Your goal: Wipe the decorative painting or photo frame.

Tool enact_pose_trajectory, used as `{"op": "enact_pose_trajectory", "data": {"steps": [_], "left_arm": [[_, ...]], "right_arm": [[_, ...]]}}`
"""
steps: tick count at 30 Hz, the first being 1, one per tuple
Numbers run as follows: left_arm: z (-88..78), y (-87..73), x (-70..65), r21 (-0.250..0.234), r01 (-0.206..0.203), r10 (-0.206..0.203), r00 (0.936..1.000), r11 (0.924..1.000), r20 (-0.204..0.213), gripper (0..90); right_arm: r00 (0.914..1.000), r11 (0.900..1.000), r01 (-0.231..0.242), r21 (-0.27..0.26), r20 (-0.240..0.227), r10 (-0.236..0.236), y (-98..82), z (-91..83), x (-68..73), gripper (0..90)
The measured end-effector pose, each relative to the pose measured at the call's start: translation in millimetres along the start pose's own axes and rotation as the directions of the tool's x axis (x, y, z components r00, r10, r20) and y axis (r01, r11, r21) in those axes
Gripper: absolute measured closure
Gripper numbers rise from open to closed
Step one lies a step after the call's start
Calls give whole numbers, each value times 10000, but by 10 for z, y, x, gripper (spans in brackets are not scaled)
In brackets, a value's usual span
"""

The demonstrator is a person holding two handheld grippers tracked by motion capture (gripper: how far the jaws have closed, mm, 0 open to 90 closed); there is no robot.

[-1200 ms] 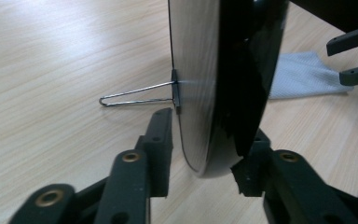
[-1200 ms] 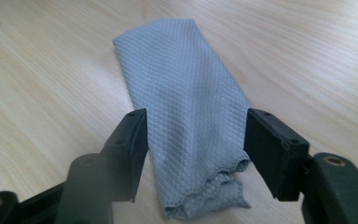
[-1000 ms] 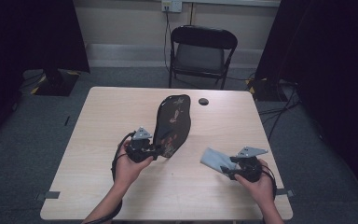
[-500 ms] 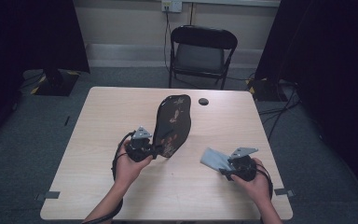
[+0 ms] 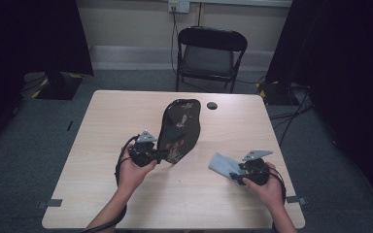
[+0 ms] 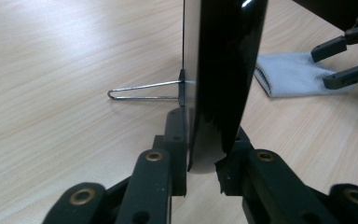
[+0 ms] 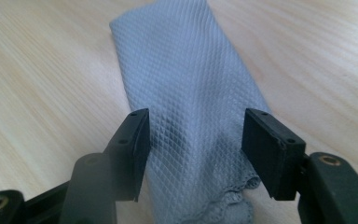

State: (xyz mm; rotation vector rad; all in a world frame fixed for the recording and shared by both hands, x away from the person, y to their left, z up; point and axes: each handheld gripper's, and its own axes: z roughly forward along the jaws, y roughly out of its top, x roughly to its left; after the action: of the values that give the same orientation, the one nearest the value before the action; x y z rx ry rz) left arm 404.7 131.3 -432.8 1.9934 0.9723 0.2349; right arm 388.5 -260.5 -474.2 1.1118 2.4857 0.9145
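Note:
A tall black glossy panel (image 5: 177, 128) with a reddish pattern stands tilted on the wooden table (image 5: 102, 145). A wire stand (image 6: 140, 91) props it from behind. My left gripper (image 5: 162, 155) is shut on the panel's lower edge (image 6: 219, 70); its jaws (image 6: 205, 154) have just been closing and both pads now press on it. A folded grey waffle-weave cloth (image 5: 221, 162) lies flat to the right. My right gripper (image 5: 234, 175) is open low over the cloth's near end (image 7: 191, 93), one pad at each side (image 7: 196, 140). The left gripper view also shows the cloth (image 6: 291, 74) and the right gripper (image 6: 340, 63).
A small black round object (image 5: 211, 105) lies near the table's far edge. A black folding chair (image 5: 211, 53) stands beyond the table. Dark curtains hang at both sides of the room. Bare tabletop stretches to the left of the panel.
My right gripper has edged slightly left over the cloth's near end. The left hand and the panel have kept their place.

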Motion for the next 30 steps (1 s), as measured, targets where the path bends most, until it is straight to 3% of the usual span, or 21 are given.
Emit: {"op": "enact_pose_trajectory", "data": {"steps": [1,4,6,9,10,16,23,28,30], "left_arm": [[-1,0,-1,-21,45,-45,10000,10000,-9,758],[-6,4,-1,-22,-48,48,10000,10000,18,737],[-7,7,-7,11,-189,189,9998,9998,-5,735],[5,4,-19,-39,-209,209,9998,9998,-33,667],[6,2,-24,-60,-252,251,9996,9997,-89,637],[-3,-8,-14,84,-182,182,9998,9998,18,596],[15,-28,0,178,10,-7,9999,9998,-151,518],[15,-32,1,158,98,-95,9997,9998,-213,532],[3,-24,-6,124,29,-26,9997,9999,-260,580]], "right_arm": [[10000,9999,-7,-109,89,8,13,-14,-2,431],[9998,9996,9,293,186,-14,3,42,-13,461],[9975,9975,-702,98,-52,703,-19,39,-32,597],[9918,9919,-1264,118,-183,1266,-25,25,-39,769],[9877,9879,-1533,240,-288,1540,-17,18,-33,788],[9867,9848,-1623,619,225,1612,91,-11,36,819],[9829,9826,-1843,224,99,1841,289,-191,15,824],[9866,9865,-1630,-122,95,1631,526,-342,40,826],[9879,9876,-1544,-294,127,1548,642,-405,47,826]]}}
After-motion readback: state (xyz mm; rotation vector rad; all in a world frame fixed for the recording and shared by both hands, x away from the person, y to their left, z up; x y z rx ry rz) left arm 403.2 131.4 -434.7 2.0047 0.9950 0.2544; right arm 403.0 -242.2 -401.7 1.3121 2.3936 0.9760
